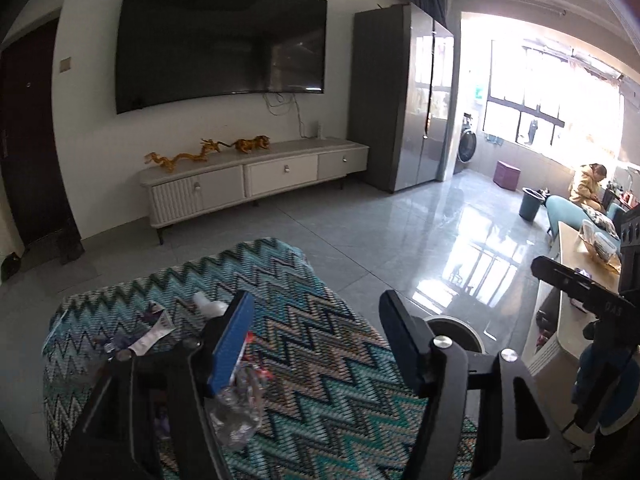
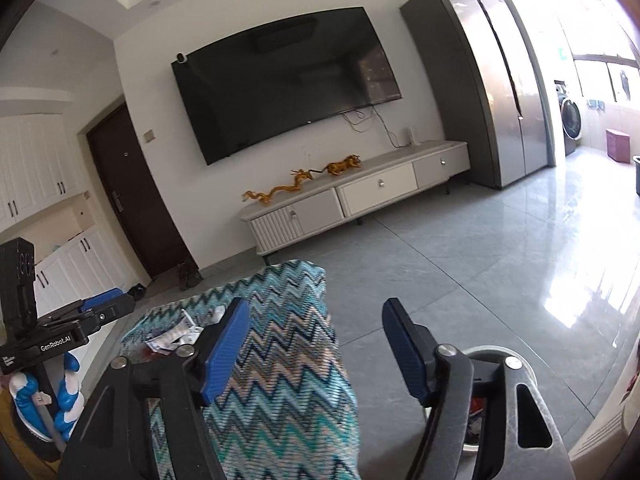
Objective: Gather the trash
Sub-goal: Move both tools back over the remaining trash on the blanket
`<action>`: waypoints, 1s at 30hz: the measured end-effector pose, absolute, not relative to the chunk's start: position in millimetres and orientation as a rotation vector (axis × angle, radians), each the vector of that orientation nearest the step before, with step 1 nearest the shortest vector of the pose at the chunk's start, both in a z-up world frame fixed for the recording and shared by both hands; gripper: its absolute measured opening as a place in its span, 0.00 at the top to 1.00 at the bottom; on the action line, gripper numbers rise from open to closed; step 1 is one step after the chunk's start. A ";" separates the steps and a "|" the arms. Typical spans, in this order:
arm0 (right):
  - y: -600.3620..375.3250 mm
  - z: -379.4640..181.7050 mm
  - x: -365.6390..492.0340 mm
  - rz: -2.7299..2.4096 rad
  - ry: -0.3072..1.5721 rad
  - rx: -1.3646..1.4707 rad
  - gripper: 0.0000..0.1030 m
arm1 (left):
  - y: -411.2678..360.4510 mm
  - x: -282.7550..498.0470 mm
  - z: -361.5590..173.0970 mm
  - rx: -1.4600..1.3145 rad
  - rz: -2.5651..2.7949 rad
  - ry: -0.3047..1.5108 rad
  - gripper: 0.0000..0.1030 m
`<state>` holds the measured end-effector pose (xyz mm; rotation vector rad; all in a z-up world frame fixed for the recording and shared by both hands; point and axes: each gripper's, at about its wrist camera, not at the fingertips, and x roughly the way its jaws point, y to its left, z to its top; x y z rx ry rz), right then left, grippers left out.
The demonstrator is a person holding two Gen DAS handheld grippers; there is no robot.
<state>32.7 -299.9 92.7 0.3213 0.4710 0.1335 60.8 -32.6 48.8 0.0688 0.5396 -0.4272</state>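
On zigzag cloth point(image 1: 320, 360), crumpled clear wrapper point(image 1: 240, 408) beside left tool point(image 1: 316, 340).

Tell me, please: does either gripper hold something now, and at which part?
Nothing is held. The left gripper and right gripper are both open above the zigzag cloth; the crumpled plastic bottle and wrappers lie ungrasped.

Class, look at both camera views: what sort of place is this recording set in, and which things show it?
Most likely a home living room. A large wall-mounted television hangs above a low white media cabinet, and a zigzag-patterned rug or cover with scattered litter lies over a glossy tiled floor.
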 end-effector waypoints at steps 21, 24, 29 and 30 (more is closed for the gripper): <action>-173.4 125.1 31.1 0.198 0.424 0.186 0.00 | 157.8 -2.0 31.8 0.022 -0.148 0.447 0.36; -164.6 121.7 34.1 0.190 0.426 0.183 0.00 | 159.8 -4.9 27.3 0.008 -0.141 0.446 0.36; -150.8 114.3 40.2 0.202 0.442 0.184 0.00 | 161.1 1.2 21.1 0.019 -0.134 0.451 0.36; -146.5 111.7 44.5 0.218 0.452 0.185 0.00 | 161.5 3.0 19.2 0.022 -0.137 0.456 0.36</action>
